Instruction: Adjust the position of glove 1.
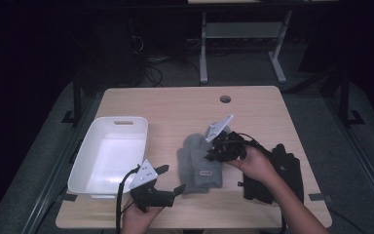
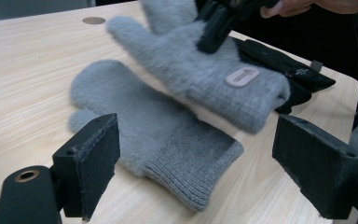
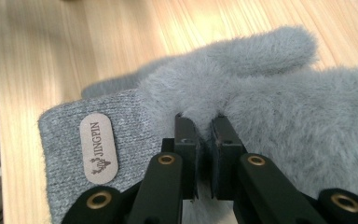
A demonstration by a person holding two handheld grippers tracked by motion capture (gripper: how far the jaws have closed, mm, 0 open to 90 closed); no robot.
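Between right gripper jaws: grey mitten pinched.

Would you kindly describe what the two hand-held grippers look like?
The left hand-held gripper and the right hand-held gripper are black, each topped by a grey three-cornered plate and trailing a black cable. Their jaws are flat black blocks on arms with brass-coloured rivets. Both forearms are bare.

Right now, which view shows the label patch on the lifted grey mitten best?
Right gripper view: the patch sits close and its lettering reads JINGPIN. Left gripper view shows it small and blurred. High view shows a tiny pale mark on a cuff.
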